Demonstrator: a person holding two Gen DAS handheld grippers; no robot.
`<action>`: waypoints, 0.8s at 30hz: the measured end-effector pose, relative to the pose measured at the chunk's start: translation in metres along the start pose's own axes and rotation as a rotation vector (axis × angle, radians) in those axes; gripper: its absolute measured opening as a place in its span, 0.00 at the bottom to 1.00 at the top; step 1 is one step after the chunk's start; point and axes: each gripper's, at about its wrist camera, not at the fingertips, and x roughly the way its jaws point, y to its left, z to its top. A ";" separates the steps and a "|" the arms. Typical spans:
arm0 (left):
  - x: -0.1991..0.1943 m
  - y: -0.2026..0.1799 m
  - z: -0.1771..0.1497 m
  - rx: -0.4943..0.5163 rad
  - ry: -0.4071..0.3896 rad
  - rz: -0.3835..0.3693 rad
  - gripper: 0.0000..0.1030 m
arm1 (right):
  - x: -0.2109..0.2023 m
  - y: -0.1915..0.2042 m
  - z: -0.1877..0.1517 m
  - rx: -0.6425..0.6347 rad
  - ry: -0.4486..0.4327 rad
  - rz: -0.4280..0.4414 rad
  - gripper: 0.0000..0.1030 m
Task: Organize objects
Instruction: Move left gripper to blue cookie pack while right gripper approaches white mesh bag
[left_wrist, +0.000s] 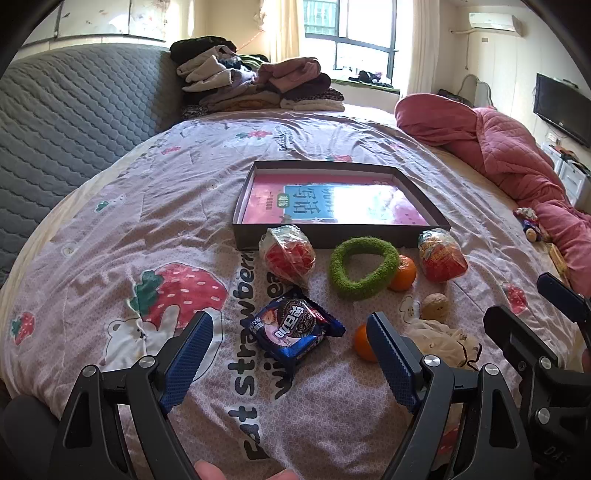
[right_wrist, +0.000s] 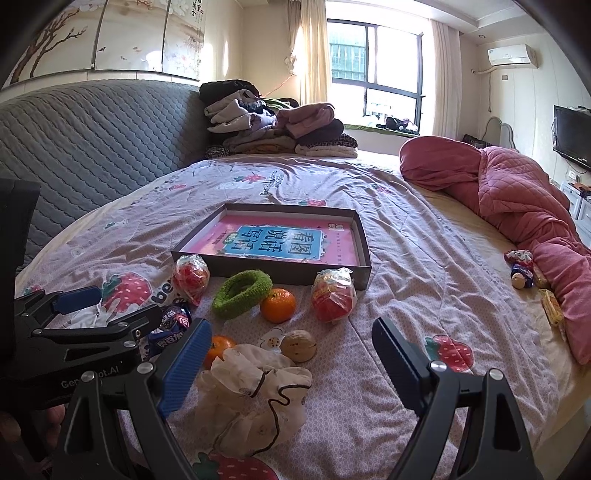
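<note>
A shallow dark box (left_wrist: 325, 236) (right_wrist: 266, 271) with a pink and blue book inside lies on the bed. In front of it sit two wrapped red snacks (left_wrist: 288, 254) (left_wrist: 441, 254), a green fuzzy ring (left_wrist: 364, 267) (right_wrist: 242, 288), an orange (left_wrist: 404, 273) (right_wrist: 277, 304), a walnut (left_wrist: 436, 306) (right_wrist: 298, 345), a second orange (left_wrist: 364, 343) (right_wrist: 218, 349), a blue cookie packet (left_wrist: 295, 328) and a cream scrunchie (right_wrist: 255, 391). My left gripper (left_wrist: 290, 338) stands open above the cookie packet. My right gripper (right_wrist: 291, 345) stands open over the scrunchie. Neither holds anything.
The bed has a strawberry-print sheet (left_wrist: 147, 236). A grey quilted headboard (left_wrist: 74, 110) runs along the left. Folded clothes (left_wrist: 258, 85) are piled at the far end. A pink quilt (right_wrist: 517, 206) lies bunched on the right, with small toys (right_wrist: 521, 273) beside it.
</note>
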 end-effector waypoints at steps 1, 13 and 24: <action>0.000 0.000 0.000 -0.001 0.000 0.001 0.83 | -0.001 0.001 0.000 0.000 -0.003 0.000 0.86; -0.001 0.002 -0.004 0.007 0.020 -0.006 0.83 | -0.005 0.002 -0.003 -0.005 0.004 0.002 0.86; 0.000 0.005 -0.016 0.014 0.051 -0.006 0.83 | -0.010 0.001 -0.011 0.000 0.028 0.013 0.86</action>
